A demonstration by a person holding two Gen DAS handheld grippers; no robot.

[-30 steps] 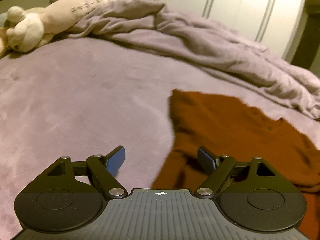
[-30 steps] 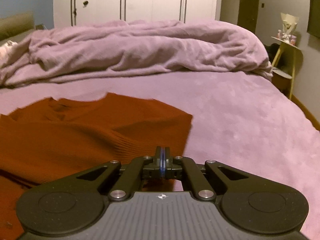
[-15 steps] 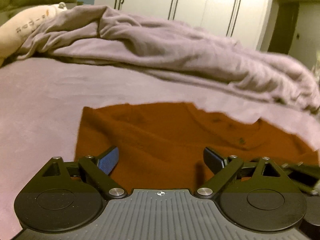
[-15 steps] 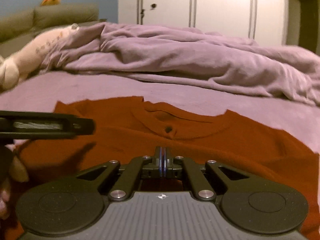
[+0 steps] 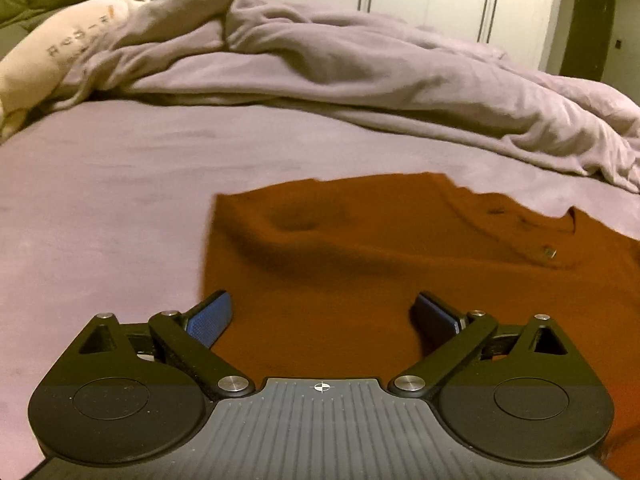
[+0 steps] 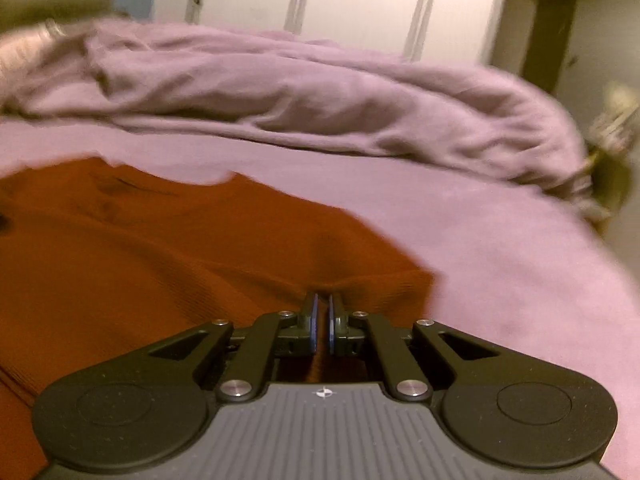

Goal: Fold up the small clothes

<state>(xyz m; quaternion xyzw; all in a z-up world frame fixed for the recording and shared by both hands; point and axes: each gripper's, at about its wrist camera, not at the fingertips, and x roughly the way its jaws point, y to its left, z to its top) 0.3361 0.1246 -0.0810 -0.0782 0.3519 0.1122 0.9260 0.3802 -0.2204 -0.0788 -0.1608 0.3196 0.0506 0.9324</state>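
A rust-orange knit top [image 5: 360, 264] lies spread on the purple bed sheet [image 5: 100, 184], collar and a small button toward the right in the left wrist view. My left gripper [image 5: 322, 312] is open and empty, hovering over the top's left part. In the right wrist view the top [image 6: 140, 260] fills the left half. My right gripper [image 6: 321, 312] is shut on a pinched fold of the top near its right edge; fabric shows between the blue pads.
A rumpled purple duvet [image 5: 360, 80] is heaped across the back of the bed, also in the right wrist view [image 6: 320, 108]. A cream plush toy [image 5: 52, 60] lies at the far left. White wardrobe doors [image 6: 340, 4] stand behind.
The left gripper has swung back leftward, staying open over the top. The right gripper has swung to the right, to the top's right edge, with cloth now between its pads.
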